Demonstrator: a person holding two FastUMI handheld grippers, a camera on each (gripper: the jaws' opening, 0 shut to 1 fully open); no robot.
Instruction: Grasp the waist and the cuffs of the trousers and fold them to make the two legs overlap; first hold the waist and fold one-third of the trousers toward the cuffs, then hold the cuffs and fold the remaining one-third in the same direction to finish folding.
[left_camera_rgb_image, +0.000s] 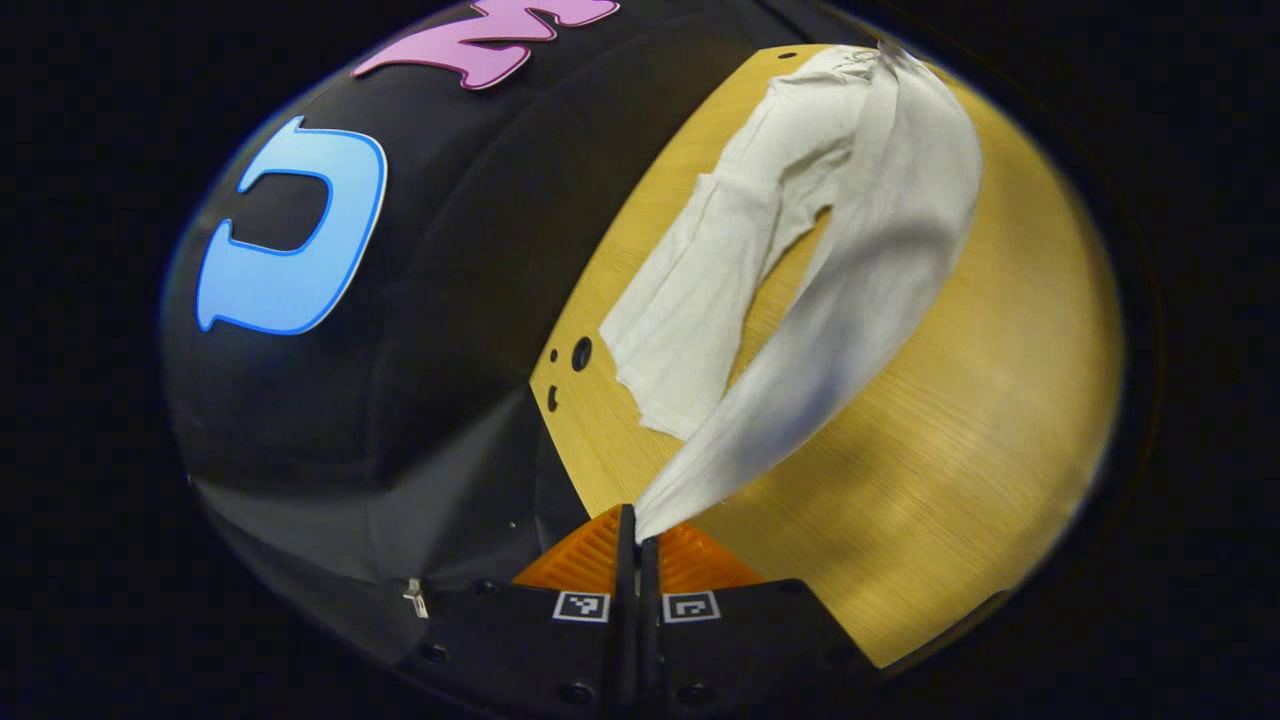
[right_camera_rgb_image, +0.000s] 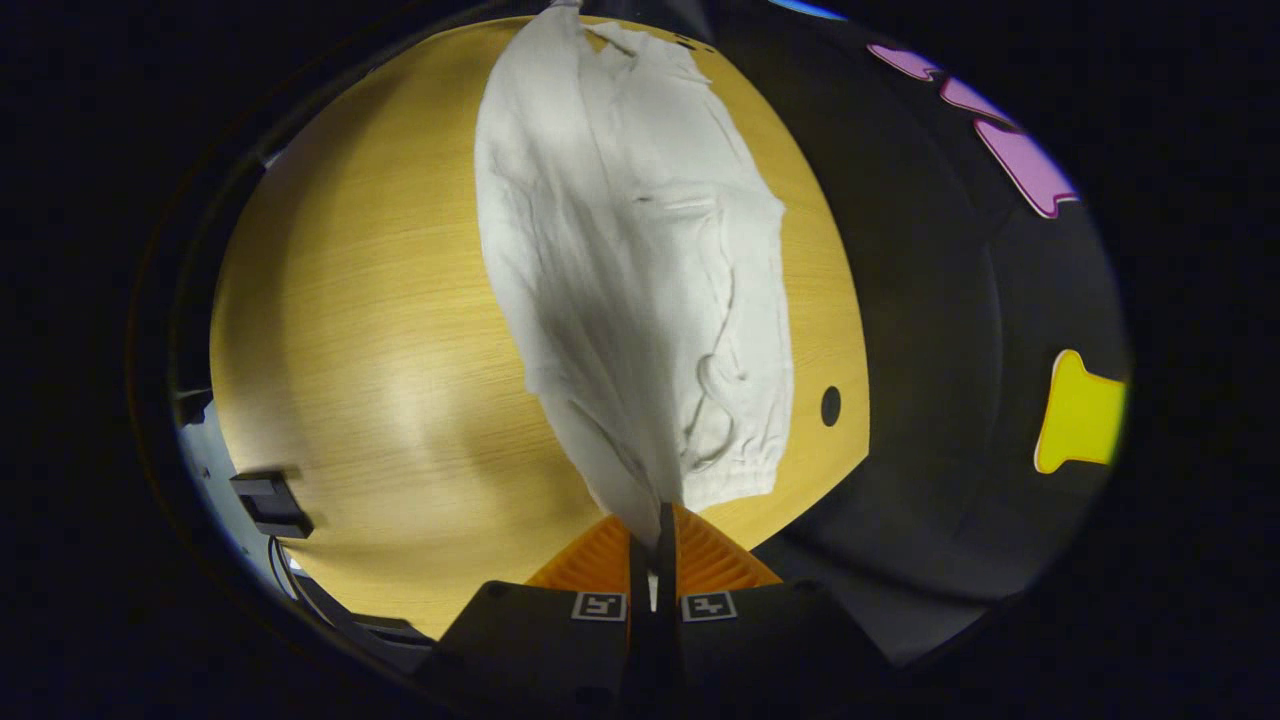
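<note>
1. Left gripper view: our left gripper (left_camera_rgb_image: 637, 535) has its fingers pressed right together, with a pinch of the white trousers (left_camera_rgb_image: 790, 260) caught between them. It looks like the cuff end of one leg.
2. Same view: that leg rises off the wooden table (left_camera_rgb_image: 960, 460) and runs up from the fingers as a taut, slightly blurred strip. The other leg lies flat on the table beside it, toward the table's edge by the black wall, its cuff near a few round holes (left_camera_rgb_image: 581, 353) in the tabletop. The two legs join at the far end of the table, and there's a gap between them where we see the wood.
3. Right gripper view: our right gripper (right_camera_rgb_image: 660, 540) is closed tight too, and the trousers (right_camera_rgb_image: 640, 260) feed straight into its fingers. We think it's the waist end, with a gathered band lying just beside the fingers.
4. Same view: from there the cloth is lifted and stretches away across the table (right_camera_rgb_image: 380, 340) toward the far edge. One round hole (right_camera_rgb_image: 831, 405) sits near the table's edge next to the waistband.
</note>
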